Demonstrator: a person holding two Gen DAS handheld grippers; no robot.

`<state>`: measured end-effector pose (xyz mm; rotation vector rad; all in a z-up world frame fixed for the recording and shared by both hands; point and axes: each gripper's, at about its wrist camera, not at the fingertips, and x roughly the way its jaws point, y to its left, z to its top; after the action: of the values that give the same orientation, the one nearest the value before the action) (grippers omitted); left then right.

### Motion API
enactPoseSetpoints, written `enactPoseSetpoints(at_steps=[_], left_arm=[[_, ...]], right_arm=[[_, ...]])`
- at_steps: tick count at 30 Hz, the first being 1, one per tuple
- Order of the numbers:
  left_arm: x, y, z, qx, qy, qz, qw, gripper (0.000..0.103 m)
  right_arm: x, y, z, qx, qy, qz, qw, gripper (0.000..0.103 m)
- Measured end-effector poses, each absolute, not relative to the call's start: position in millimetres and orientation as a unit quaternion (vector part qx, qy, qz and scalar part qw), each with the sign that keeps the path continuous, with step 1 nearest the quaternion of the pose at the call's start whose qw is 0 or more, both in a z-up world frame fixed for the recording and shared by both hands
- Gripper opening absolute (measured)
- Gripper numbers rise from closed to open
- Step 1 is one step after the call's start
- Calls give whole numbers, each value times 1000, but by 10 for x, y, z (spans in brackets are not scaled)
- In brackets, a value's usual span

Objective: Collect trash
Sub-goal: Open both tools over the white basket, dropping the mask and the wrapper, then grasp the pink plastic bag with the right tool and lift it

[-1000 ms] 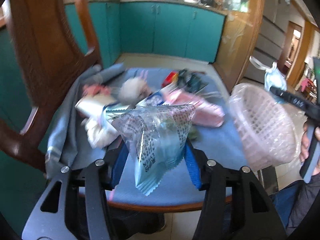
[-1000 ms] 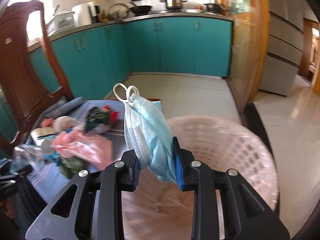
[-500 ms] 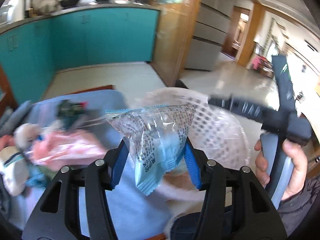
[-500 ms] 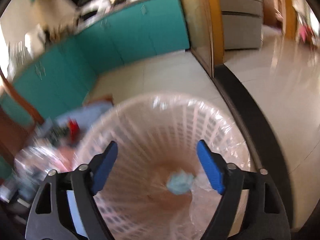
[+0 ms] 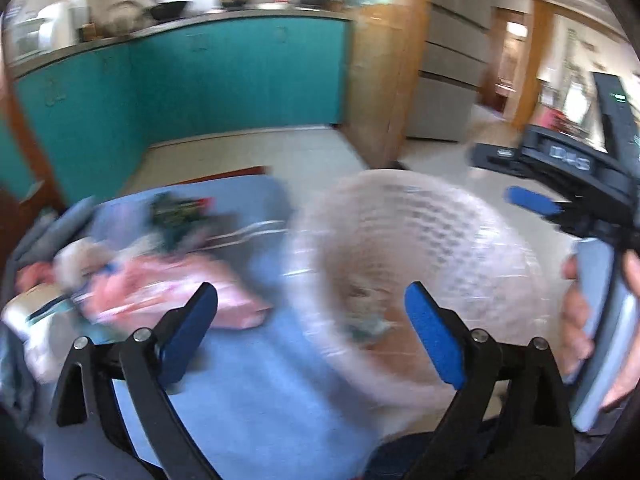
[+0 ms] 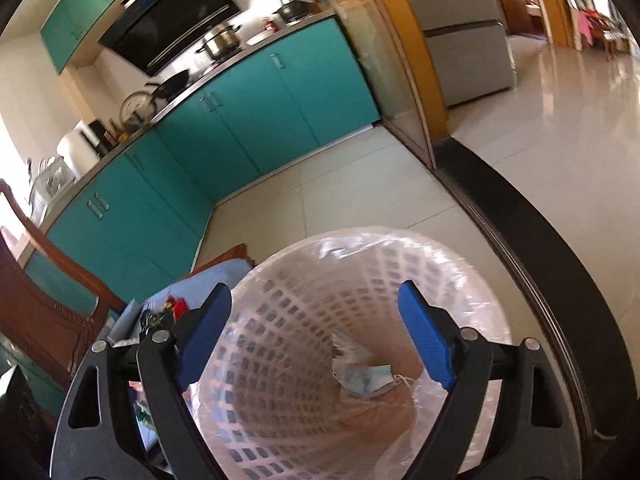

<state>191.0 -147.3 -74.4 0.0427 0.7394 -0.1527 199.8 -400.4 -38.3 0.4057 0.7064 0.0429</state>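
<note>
Trash [image 5: 168,296] still to be collected lay heaped at the left, on a blue cloth [image 5: 256,392] spread over what looked like a chair seat: a pink wrapper, a white wad and a dark packet, all blurred. To the right of the heap stood the pale lattice bin [image 6: 400,264], lined with a clear bag, just beside the seat's edge. At its bottom lay a crumpled blue face mask [image 6: 366,378] and a clear wrapper.

Over the near rim, the left tool [image 5: 310,328] had its jaws opening wide with nothing between them. Farther right, the right tool [image 6: 314,338] hung above the bin's mouth, spread apart and empty too.

With both loads apparently dropped, the sensible next step seemed to be swinging one tool back to the heap, taking a single loose piece by its edge, and releasing only once well over the opening. Thin film could cling to a pad, so a wide release looked wise.

A carved wooden chair frame [image 6: 48,300] rose at the left and could crowd that reach; teal cabinets [image 6: 248,112] stood well behind.
</note>
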Motion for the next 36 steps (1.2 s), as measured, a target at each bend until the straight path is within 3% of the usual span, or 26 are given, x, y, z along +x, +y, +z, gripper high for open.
enactPoseSetpoints(at_steps=[15, 36], left_arm=[[1347, 118, -892, -27, 398, 134, 907, 95], [1151, 554, -975, -57, 406, 161, 898, 96]], right_arm=[[2033, -2151, -565, 5, 356, 188, 915, 84], [2059, -1367, -1053, -31, 429, 297, 853, 87]])
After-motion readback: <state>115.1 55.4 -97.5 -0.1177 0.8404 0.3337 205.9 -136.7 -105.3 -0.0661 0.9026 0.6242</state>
